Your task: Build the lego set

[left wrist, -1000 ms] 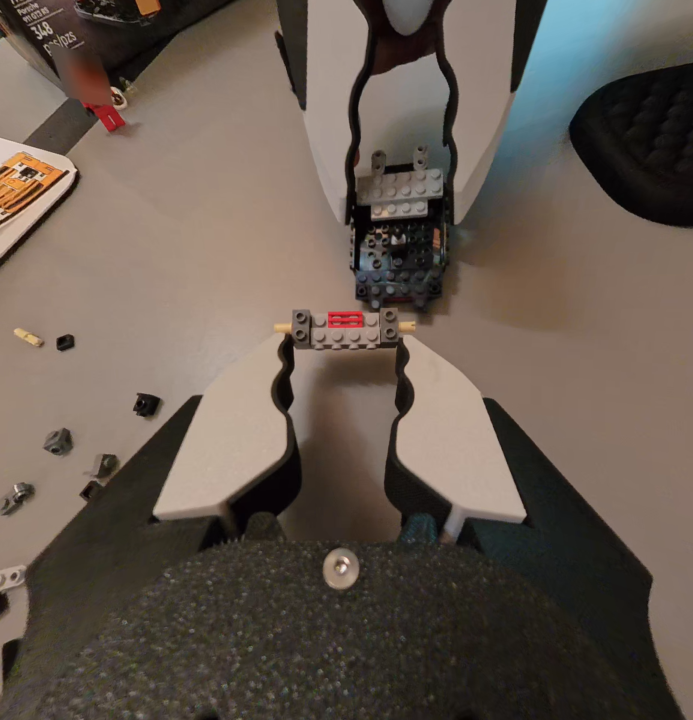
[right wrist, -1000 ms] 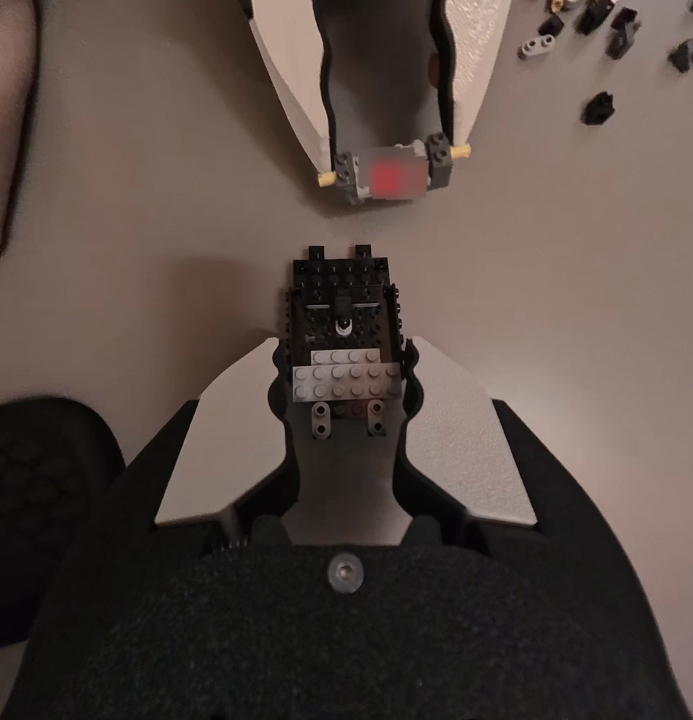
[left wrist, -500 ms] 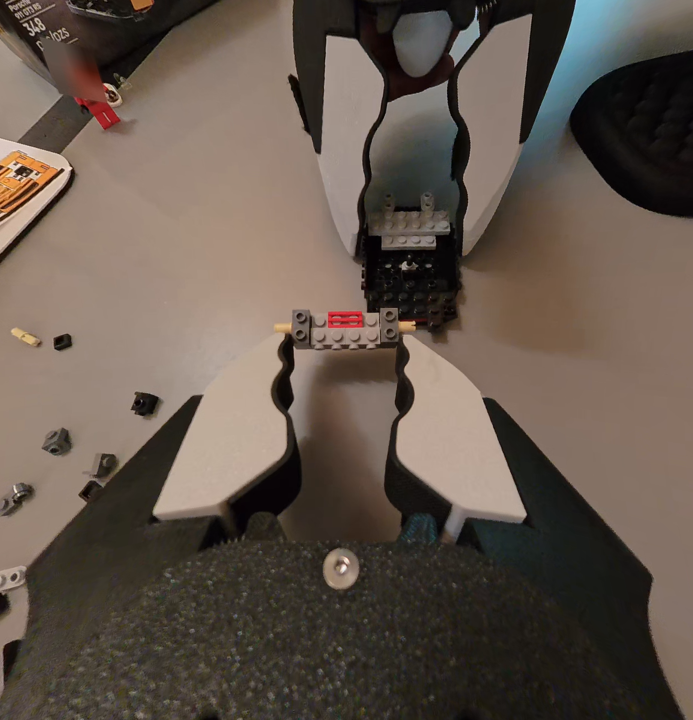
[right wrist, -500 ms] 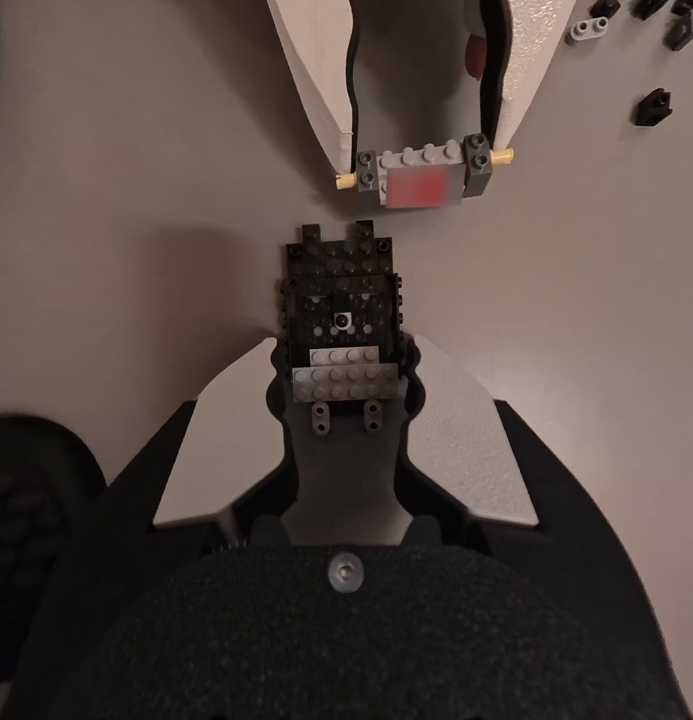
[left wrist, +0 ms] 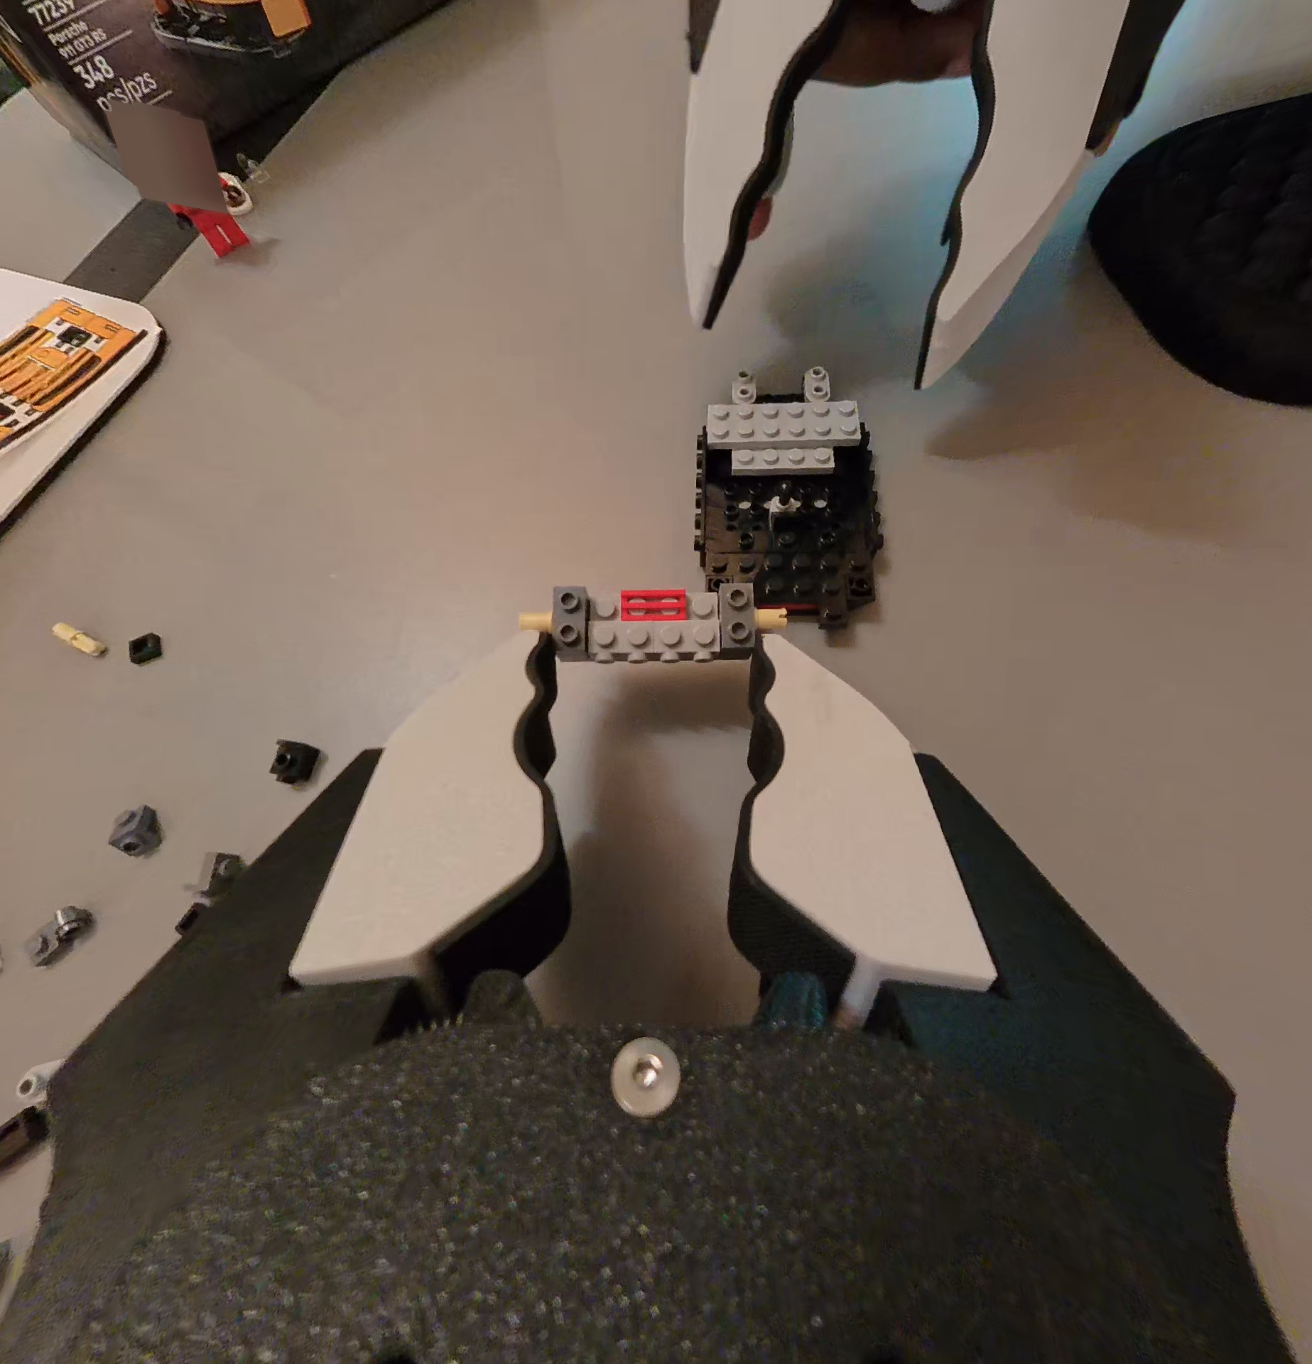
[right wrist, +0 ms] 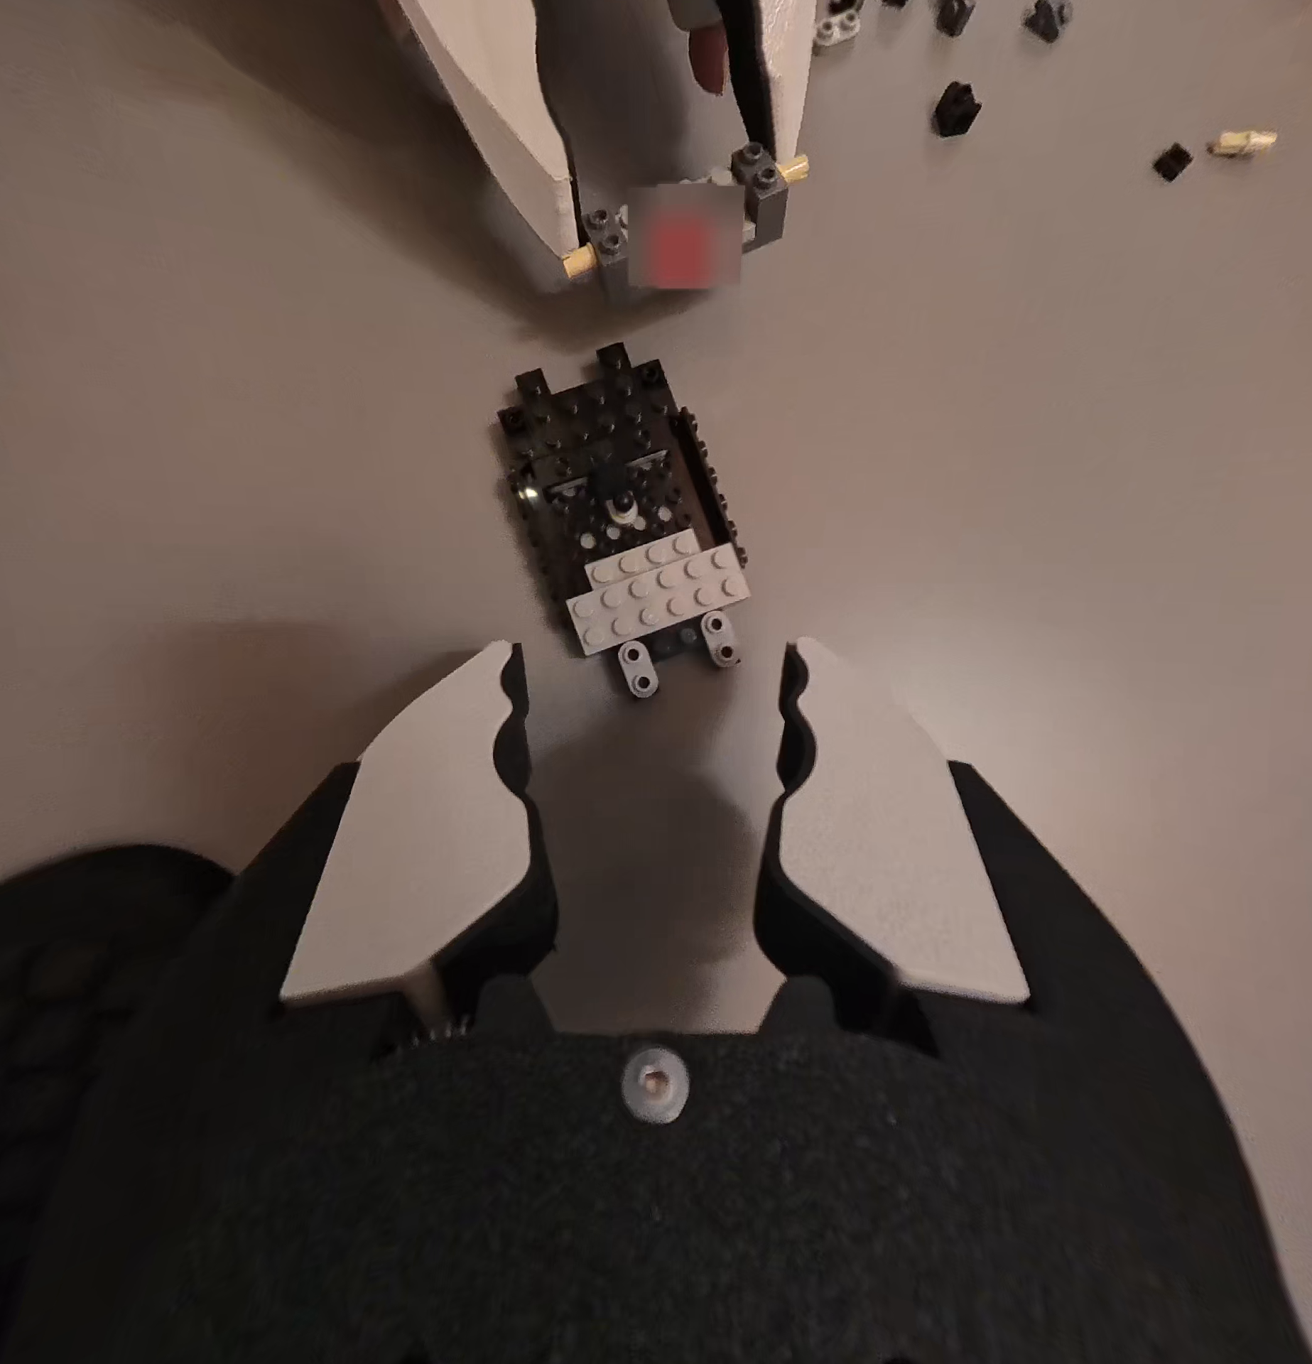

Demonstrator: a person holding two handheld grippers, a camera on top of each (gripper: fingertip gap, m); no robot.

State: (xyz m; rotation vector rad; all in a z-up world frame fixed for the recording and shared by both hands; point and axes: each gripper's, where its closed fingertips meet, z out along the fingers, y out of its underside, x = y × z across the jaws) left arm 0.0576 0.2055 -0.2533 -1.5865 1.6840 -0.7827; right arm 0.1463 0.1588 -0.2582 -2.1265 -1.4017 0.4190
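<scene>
My left gripper (left wrist: 651, 649) is shut on a grey brick assembly (left wrist: 653, 627) with a red grille tile on top and tan pins at both ends, held above the table. It also shows in the right wrist view (right wrist: 763, 192), at the top, between the left gripper's fingertips. A black car chassis (left wrist: 789, 517) with light grey plates at one end lies on the table just beyond it. My right gripper (right wrist: 651, 657) is open and holds nothing; the chassis (right wrist: 623, 502) lies on the table just beyond its fingertips. In the left wrist view the right gripper (left wrist: 815, 347) hovers behind the chassis.
Several small loose black and grey pieces (left wrist: 132, 830) and a tan pin (left wrist: 79, 639) lie at the left. A sticker sheet (left wrist: 47, 369) and the set's box (left wrist: 121, 66) are at the far left. A black mesh cushion (left wrist: 1228, 243) sits at the right. Left tips to right tips: about 11 cm.
My right gripper opened, let go of the chassis and drew back from it; the chassis now lies free on the table. My left gripper kept its hold on the grey assembly.
</scene>
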